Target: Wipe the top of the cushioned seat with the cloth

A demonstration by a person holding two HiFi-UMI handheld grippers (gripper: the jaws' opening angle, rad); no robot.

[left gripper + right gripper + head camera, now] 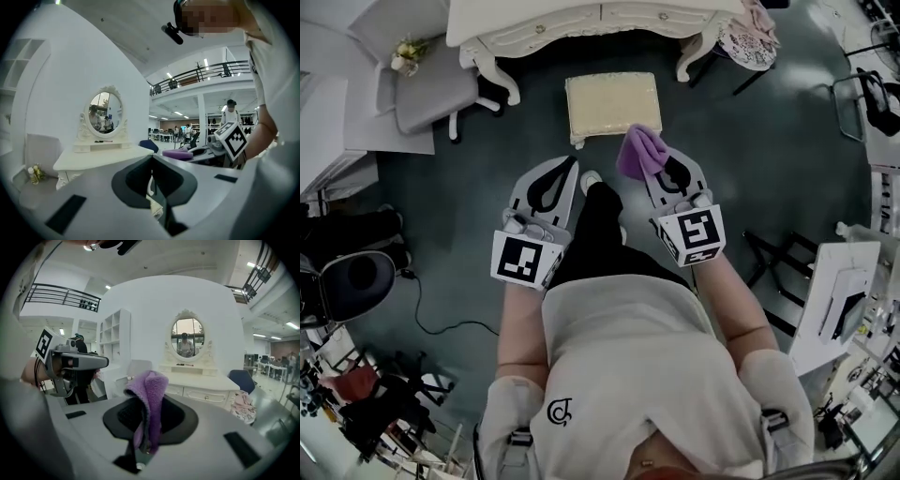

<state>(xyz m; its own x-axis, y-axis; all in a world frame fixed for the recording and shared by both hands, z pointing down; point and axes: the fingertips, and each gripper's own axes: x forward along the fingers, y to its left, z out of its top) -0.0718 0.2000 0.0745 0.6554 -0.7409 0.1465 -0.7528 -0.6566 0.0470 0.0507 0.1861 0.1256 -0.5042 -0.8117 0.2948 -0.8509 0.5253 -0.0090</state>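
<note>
I see right gripper (664, 165) fingers pinching the purple cloth (639, 152), by the cushioned seat's (605, 103) 5 o'clock corner. Left gripper (571, 166) fingers are pressed together, empty, at the seat's 7 o'clock.

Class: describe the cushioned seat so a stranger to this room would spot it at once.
Find the white dressing table at the top of the head view. On the dark floor in front of it stands the cushioned seat. It is square, cream and backless, unlike the grey chair to its left.
</note>
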